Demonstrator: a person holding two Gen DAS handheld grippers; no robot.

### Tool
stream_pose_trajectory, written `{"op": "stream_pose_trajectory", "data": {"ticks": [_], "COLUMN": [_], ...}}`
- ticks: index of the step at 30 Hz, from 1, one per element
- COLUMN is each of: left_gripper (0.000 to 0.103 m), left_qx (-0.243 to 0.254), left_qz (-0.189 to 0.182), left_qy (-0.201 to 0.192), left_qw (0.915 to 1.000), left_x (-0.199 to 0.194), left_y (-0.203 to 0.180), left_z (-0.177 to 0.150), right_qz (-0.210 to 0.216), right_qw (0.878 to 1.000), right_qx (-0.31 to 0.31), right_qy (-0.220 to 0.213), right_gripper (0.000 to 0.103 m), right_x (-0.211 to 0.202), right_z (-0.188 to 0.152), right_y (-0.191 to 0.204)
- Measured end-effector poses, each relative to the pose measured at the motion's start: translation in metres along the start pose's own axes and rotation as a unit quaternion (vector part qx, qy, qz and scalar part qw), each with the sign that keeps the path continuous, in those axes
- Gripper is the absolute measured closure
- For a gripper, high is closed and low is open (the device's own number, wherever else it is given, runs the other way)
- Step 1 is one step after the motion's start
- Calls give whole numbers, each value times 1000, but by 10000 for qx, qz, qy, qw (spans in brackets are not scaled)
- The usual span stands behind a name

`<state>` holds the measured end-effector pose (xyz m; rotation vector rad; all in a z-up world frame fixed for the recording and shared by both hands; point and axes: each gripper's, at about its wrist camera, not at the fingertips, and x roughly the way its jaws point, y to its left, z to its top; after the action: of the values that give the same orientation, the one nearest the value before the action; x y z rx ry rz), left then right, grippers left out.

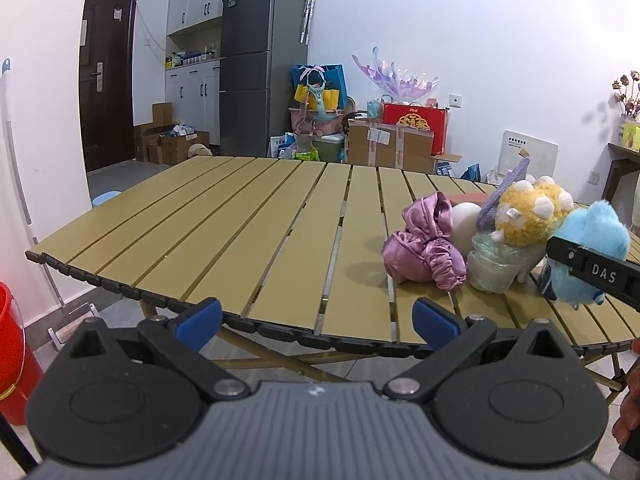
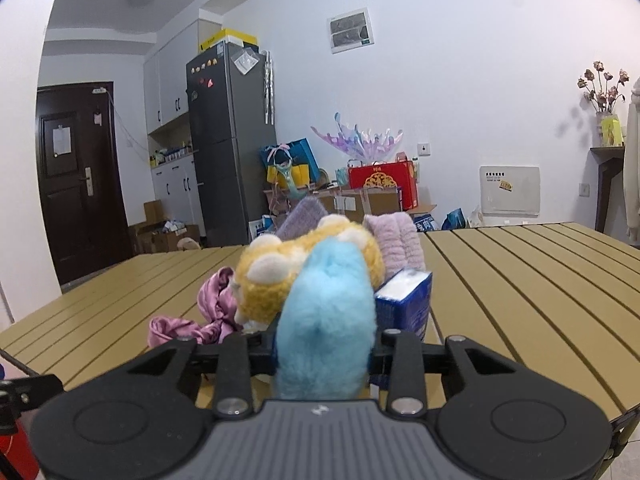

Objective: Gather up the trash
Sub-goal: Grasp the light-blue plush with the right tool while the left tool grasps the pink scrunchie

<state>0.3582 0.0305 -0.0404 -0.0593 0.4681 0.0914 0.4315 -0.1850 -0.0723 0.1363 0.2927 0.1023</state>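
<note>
Waiting at the near edge of the slatted desk [image 1: 240, 216], the left hand-held gripper [image 1: 316, 316] stands with its blue-tipped jaws wide apart and nothing between them, a red bucket [image 1: 12, 344] just visible on the floor at its far left. Farther right on the desk sit a crumpled pink satin cloth [image 1: 424, 248], a squashed clear plastic cup [image 1: 494, 264] that looks the likeliest trash, a yellow plush toy [image 1: 528, 212] and a blue plush toy [image 1: 588, 248]. The right hand-held gripper [image 2: 324, 344] is clamped on the blue plush toy, squeezing its fur from both sides; a blue carton [image 2: 404, 300] stands just beside it. Doing this step well probably means lifting the toy clear without toppling the carton or dragging the cup, then setting it apart so the real trash is exposed.
</note>
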Motion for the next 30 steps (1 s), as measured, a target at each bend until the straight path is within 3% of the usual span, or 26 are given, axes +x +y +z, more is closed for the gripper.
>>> {"op": "stream_pose_trajectory", "data": {"ticks": [16,24,30], "left_gripper": [0,0,0], "left_qx": [190,505,644], "left_qz": [-127,13,127], "left_qy": [14,-83,127], "left_qw": [9997,9987,9978], "left_x": [16,54,95], "left_y": [-44,-80,-98], "left_z": [9,31,42], "right_qz": [-194,-466,-591], "right_qw": [9996,9986,9977], "right_qx": [60,206,326], "right_qy": [-170,-147,-86], "right_gripper": [70,70,70], "right_x": [-29,-37,-33], "right_z": [12,11,6], "right_y": [-37,-76,-96]}}
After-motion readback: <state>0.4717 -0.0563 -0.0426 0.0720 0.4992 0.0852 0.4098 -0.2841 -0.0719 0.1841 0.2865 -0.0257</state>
